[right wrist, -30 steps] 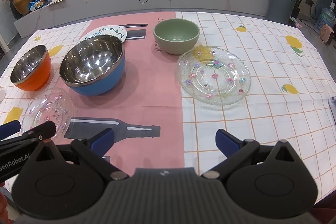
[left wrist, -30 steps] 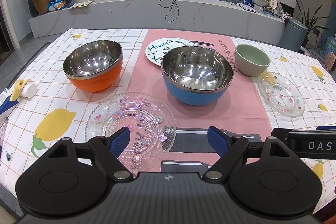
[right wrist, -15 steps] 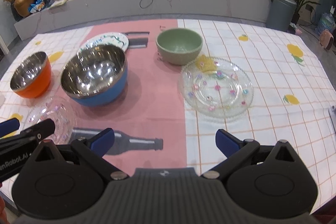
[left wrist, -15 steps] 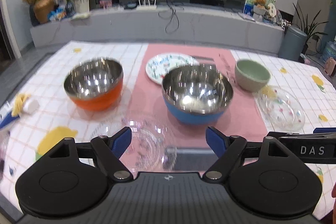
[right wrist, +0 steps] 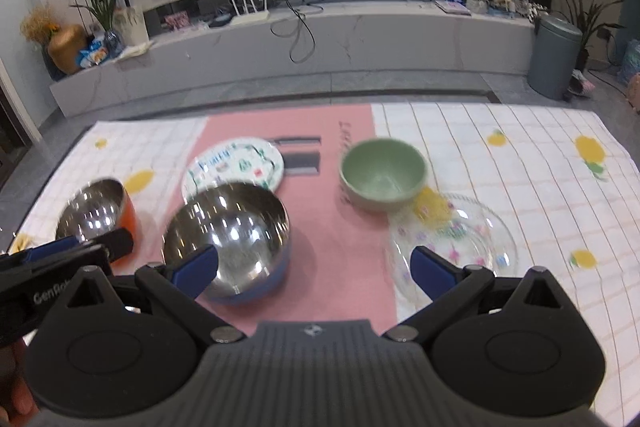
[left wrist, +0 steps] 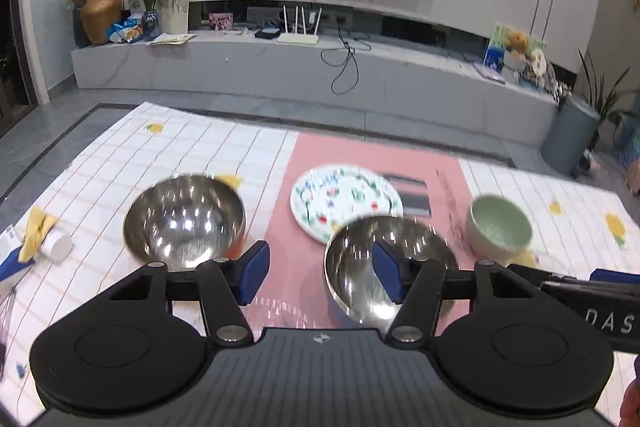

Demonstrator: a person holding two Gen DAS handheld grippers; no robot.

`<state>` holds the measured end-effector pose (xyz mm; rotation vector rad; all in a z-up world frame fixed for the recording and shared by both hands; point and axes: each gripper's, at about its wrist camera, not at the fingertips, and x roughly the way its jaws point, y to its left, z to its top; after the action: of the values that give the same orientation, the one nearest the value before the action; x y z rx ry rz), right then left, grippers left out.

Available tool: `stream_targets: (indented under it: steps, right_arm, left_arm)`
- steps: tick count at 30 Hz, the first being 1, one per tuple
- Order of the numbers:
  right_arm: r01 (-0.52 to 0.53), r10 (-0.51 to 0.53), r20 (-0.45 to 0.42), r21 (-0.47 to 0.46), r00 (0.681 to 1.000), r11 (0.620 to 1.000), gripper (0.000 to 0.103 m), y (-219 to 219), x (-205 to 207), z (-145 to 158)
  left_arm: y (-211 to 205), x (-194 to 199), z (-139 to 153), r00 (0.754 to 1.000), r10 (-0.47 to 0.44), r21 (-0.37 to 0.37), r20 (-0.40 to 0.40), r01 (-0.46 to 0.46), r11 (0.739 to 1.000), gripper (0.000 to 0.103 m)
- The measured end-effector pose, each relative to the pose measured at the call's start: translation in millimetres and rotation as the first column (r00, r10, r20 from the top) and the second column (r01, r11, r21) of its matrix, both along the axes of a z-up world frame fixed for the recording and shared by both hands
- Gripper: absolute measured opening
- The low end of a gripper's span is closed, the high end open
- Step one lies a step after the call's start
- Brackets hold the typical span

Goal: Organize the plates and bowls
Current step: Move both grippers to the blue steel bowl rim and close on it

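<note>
Between the blue pads of the left tongs (left wrist: 320, 273): nothing gripped, only pink cloth and a blurred sliver of clear glass plate (left wrist: 280, 307) low down, mostly hidden behind the tool body. Closing at this moment, pads about halfway in. Right tongs (right wrist: 316, 265) spread wide, empty, hovering over the pink runner (right wrist: 336, 227).

Counted outward on the counter (right wrist: 520, 155): three bowls, three plates. Blue bowl with steel lining (right wrist: 228, 239) nearest, partly behind the inner pad in each view. Orange steel-lined bowl (right wrist: 94, 211) to its left, well apart. Green bowl (right wrist: 382, 175) to the right, touching or just beside the second clear glass plate (right wrist: 456, 239); cannot tell which. White printed plate (right wrist: 234, 163) behind the blue bowl, its near edge cut off by the bowl's rim.

Hard to make out: heavy motion blur throughout, plate print unreadable, flower dots on the glass smeared.

Seen only by the left camera: a small white bottle with a yellow cloth (left wrist: 44, 235) at the counter's left edge, and the near glass plate. Seen only by the right camera: the far glass plate, plus the left tongs' arm at lower left. Orange outside of the left bowl nearly invisible from the left camera, plain from the right.
</note>
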<state>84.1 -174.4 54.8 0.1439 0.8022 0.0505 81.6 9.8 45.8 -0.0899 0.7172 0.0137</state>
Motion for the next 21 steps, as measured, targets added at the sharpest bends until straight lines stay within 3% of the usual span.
stream_targets:
  steps: [1,3,6,9,13,17,21]
  right_arm:
    - [-0.005,0.005,-0.001,0.005,1.000,1.000,0.097,1.0,5.7,-0.4]
    - [-0.006,0.006,-0.028,0.024,1.000,1.000,0.085,2.0,20.0,-3.4]
    - [-0.008,0.014,-0.074,0.071,0.997,0.997,0.082,3.9,40.9,-12.8]
    - [-0.001,0.010,-0.116,0.081,0.993,0.997,0.069,6.6,57.7,-25.1]
    - [0.023,-0.009,-0.159,0.088,0.987,0.996,0.066,7.4,71.5,-38.8]
    - [0.046,-0.030,-0.179,0.085,0.983,0.995,0.059,6.7,78.7,-47.6]
    - [0.054,-0.030,-0.212,0.110,0.977,0.992,0.051,7.4,82.0,-57.0]
  left_arm:
    - [1.8,6.6,-1.1,1.000,0.003,-0.009,0.000,-0.003,1.000,0.064]
    - [5.8,15.7,-5.5,1.000,0.007,-0.031,-0.005,-0.007,0.999,0.063]
    - [8.9,29.6,-16.5,1.000,0.000,-0.060,-0.029,-0.002,0.998,0.061]
    - [14.5,40.2,-30.9,0.997,0.007,-0.111,-0.077,-0.015,0.994,0.057]
    - [20.1,51.2,-45.6,0.990,0.030,-0.128,-0.135,-0.048,0.991,0.044]
    - [25.5,54.7,-56.6,0.984,0.012,-0.204,-0.175,-0.049,0.978,0.040]
    - [26.6,56.2,-61.7,0.981,0.034,-0.206,-0.189,-0.073,0.976,0.036]
